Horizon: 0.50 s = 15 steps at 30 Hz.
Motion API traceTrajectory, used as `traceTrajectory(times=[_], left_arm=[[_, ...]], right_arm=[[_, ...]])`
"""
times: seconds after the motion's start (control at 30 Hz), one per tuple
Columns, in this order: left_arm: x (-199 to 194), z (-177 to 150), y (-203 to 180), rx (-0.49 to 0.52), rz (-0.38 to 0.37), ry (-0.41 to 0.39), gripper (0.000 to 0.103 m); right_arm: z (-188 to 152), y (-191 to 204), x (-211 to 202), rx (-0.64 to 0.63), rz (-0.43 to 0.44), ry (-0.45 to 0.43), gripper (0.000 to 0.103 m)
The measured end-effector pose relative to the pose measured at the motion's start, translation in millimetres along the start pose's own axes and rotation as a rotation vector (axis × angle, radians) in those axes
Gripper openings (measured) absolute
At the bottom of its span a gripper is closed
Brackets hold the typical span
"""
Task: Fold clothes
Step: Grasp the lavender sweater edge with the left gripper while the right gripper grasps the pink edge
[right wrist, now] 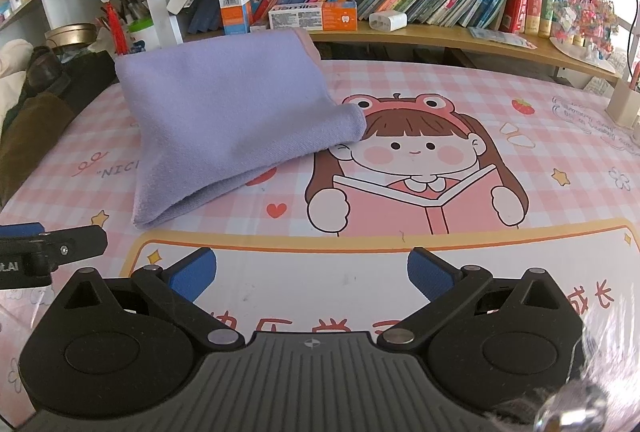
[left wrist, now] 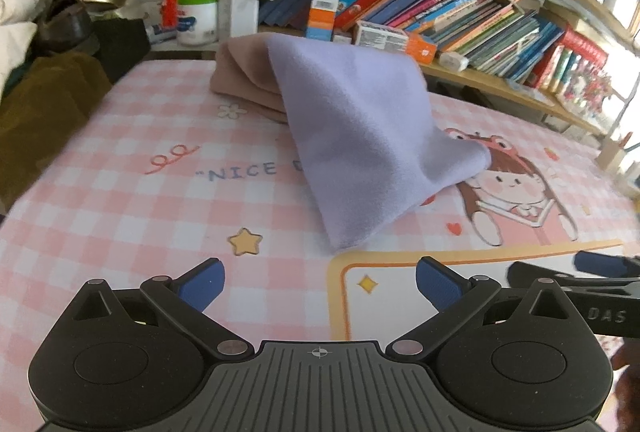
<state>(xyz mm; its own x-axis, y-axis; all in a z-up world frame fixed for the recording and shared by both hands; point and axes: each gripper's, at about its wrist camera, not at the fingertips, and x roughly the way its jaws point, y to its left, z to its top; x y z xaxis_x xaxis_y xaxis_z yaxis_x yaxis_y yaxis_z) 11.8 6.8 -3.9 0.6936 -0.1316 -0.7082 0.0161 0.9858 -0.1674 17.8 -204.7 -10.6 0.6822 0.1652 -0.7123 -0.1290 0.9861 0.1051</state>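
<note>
Both tools apart and empty; folded cloth lies on table ahead.

Lavender cloth (left wrist: pixel 360 136) rests folded on the pink checked table (left wrist: pixel 120 200), its far end draped over a beige garment (left wrist: pixel 244 76), which the right wrist view shows only as a sliver. Left tool (left wrist: pixel 320 286) and right tool (right wrist: pixel 312 272) sit beside one another, fingers spread, near the cloth but not touching it.

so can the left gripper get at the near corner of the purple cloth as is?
Probably yes: the left gripper is open, and only bare mat lies between it and the purple cloth.
</note>
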Motion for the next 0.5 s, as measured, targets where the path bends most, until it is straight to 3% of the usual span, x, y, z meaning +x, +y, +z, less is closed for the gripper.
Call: traceTrajectory(times=[0.17, 0.5], left_arm=[[2.2, 1.1, -2.8, 0.011, -0.016, -0.020, 0.102], [17.0, 2.7, -17.8, 0.075, 0.073, -0.087, 0.101]], right_arm=[[-0.6, -2.2, 1.9, 0.004, 0.000, 0.002, 0.103], [-13.4, -30.0, -1.5, 0.109, -0.023, 0.032, 0.103]])
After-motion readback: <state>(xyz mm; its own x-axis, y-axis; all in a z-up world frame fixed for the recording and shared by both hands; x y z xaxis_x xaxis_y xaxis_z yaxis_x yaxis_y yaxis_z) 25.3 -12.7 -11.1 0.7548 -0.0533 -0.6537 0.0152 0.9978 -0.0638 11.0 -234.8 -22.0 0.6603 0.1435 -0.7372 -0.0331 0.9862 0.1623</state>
